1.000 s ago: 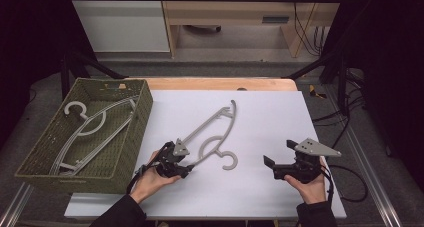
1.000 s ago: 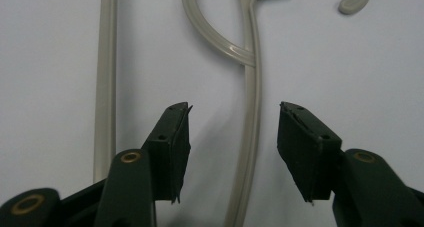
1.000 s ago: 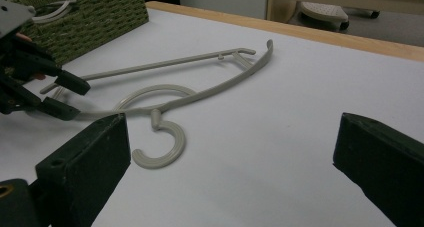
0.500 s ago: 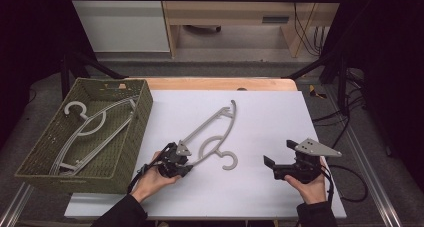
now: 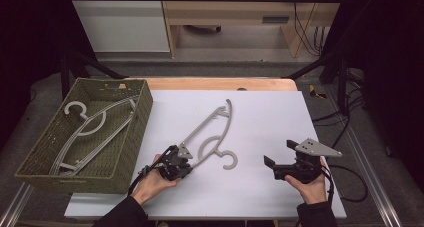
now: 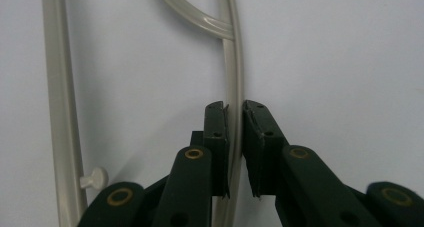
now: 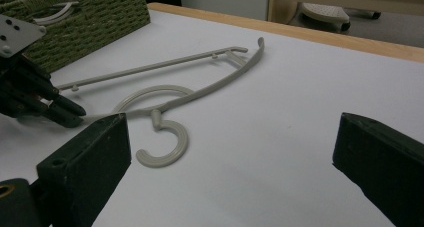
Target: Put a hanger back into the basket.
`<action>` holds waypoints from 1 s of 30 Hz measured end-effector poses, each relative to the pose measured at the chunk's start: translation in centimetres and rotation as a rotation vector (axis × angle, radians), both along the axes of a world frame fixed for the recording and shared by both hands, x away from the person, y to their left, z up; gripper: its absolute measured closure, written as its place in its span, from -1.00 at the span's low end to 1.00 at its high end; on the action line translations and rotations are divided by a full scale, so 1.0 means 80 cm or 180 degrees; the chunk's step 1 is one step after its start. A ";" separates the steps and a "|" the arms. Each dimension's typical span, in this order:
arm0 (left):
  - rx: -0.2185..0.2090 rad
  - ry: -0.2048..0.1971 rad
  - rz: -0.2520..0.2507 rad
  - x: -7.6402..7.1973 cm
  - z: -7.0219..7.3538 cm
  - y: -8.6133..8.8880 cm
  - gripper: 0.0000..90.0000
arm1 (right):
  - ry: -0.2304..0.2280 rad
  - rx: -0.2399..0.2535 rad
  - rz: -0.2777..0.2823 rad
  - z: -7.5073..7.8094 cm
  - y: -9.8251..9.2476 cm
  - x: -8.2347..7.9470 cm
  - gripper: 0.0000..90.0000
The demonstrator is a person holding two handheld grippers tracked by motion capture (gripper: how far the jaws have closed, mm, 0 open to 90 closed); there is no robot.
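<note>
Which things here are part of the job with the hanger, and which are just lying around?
Part of the job:
- pale grey plastic hanger on the white table
- left gripper, which has just closed its fingers on the hanger's bar
- green woven basket with more grey hangers inside

Just lying around:
- right gripper, open, holding nothing
- black cables beside the table

white table point(image 5: 280, 112): grey hanger point(image 5: 212, 132) flat at centre, green basket point(image 5: 127, 142) at left edge.
</note>
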State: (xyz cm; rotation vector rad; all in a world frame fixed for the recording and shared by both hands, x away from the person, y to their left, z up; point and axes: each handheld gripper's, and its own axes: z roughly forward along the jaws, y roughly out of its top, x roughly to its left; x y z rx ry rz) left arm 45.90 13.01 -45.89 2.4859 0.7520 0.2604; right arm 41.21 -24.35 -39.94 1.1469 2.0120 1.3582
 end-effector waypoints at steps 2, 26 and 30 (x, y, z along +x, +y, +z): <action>0.0009 -0.0009 0.0034 -0.004 0.000 -0.001 0.81 | -0.0004 0.0019 0.0006 0.001 -0.001 0.000 -0.95; 0.0449 0.0122 -0.0140 0.007 0.009 -0.012 0.52 | 0.0010 0.0008 0.0011 0.001 -0.001 0.000 -0.95; 0.0456 0.0171 -0.0025 0.006 0.009 -0.014 0.55 | 0.0020 0.0000 -0.0004 0.000 0.000 0.001 -0.95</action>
